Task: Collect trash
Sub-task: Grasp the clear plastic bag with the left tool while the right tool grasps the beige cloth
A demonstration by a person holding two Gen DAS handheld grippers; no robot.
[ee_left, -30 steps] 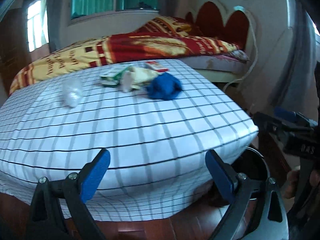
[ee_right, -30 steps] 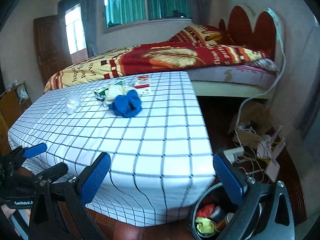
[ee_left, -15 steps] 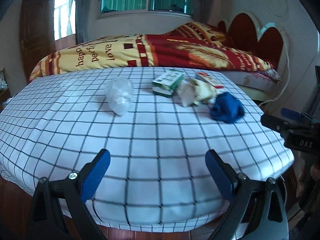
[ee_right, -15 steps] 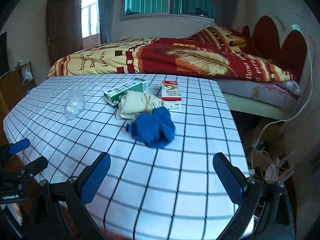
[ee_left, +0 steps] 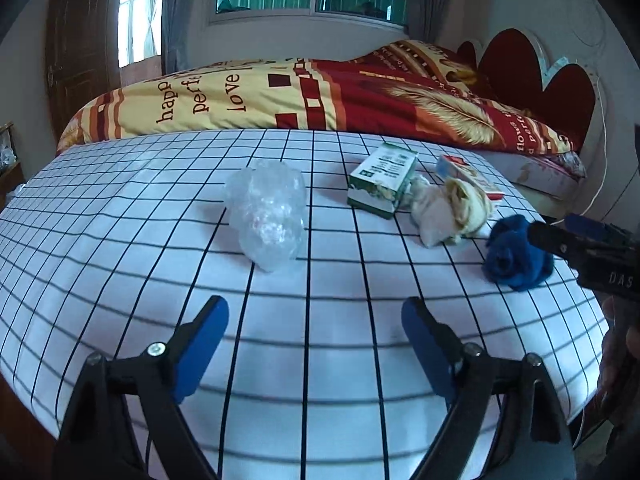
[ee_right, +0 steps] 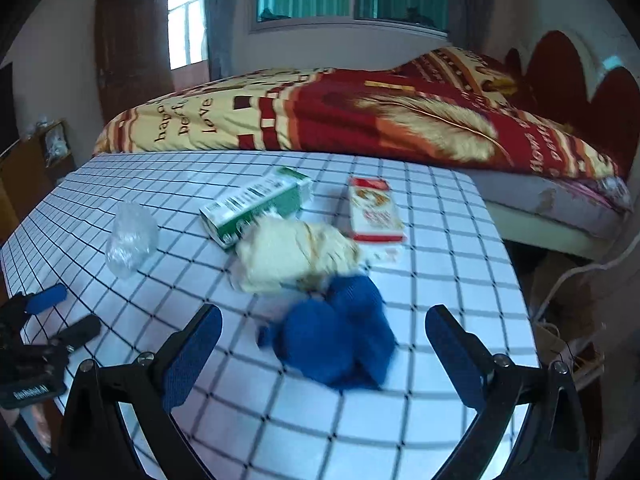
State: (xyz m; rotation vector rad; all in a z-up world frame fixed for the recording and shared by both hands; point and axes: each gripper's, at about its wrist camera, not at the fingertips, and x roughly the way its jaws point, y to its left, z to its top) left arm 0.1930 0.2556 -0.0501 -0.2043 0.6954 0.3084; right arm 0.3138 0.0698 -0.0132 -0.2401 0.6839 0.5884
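Trash lies on a table with a white checked cloth [ee_left: 120, 240] [ee_right: 448, 248]. A crumpled clear plastic wrap [ee_left: 266, 216] [ee_right: 130, 240] lies just ahead of my left gripper [ee_left: 316, 320], whose jaws are closing with nothing between them. A crumpled blue cloth [ee_right: 340, 344] [ee_left: 518, 254] sits just ahead of my right gripper [ee_right: 322, 334], which stands open and empty. Beyond are a cream crumpled wad [ee_right: 294, 256] [ee_left: 452, 212], a green-and-white carton [ee_right: 256, 206] [ee_left: 382, 182] and a red-and-white box [ee_right: 374, 210] [ee_left: 468, 176].
A bed with a red and yellow blanket [ee_left: 320, 92] [ee_right: 360, 116] stands right behind the table. Cables and clutter [ee_right: 568, 320] lie on the floor to the right. A low wooden cabinet [ee_right: 36, 160] stands at the far left.
Both grippers have come up over the table's near edge toward the trash. The bin at the lower right a second ago is out of view. The left jaws have narrowed slightly.
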